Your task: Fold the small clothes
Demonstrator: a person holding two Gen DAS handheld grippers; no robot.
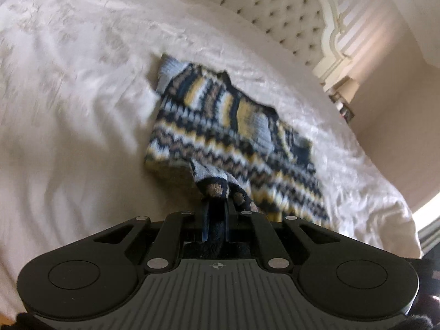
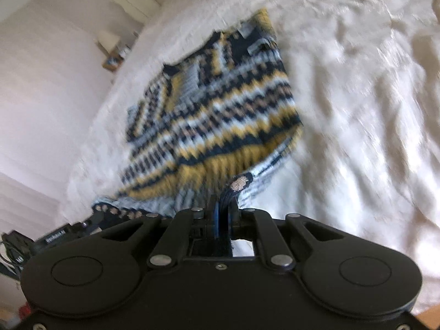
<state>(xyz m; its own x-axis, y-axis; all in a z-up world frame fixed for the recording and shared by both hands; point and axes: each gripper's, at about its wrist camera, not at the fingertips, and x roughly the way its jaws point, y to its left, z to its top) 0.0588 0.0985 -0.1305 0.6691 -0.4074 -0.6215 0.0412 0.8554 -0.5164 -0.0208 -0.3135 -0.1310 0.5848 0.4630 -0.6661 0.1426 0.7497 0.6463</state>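
A small knitted sweater [image 1: 220, 126] with navy, yellow, white and tan zigzag stripes lies on a white bedspread [image 1: 68, 96]. My left gripper [image 1: 217, 200] is shut on the sweater's near edge and lifts that bit of knit off the bed. In the right wrist view the sweater [image 2: 214, 110] is blurred by motion. My right gripper [image 2: 224, 206] is shut on another part of its near hem. Both sleeves look folded in over the body.
A cream tufted headboard [image 1: 288, 13] stands at the far end of the bed. A bedside table with small items [image 2: 112, 52] sits by the wall. The other gripper's body and cables [image 2: 55, 239] show at the lower left of the right wrist view.
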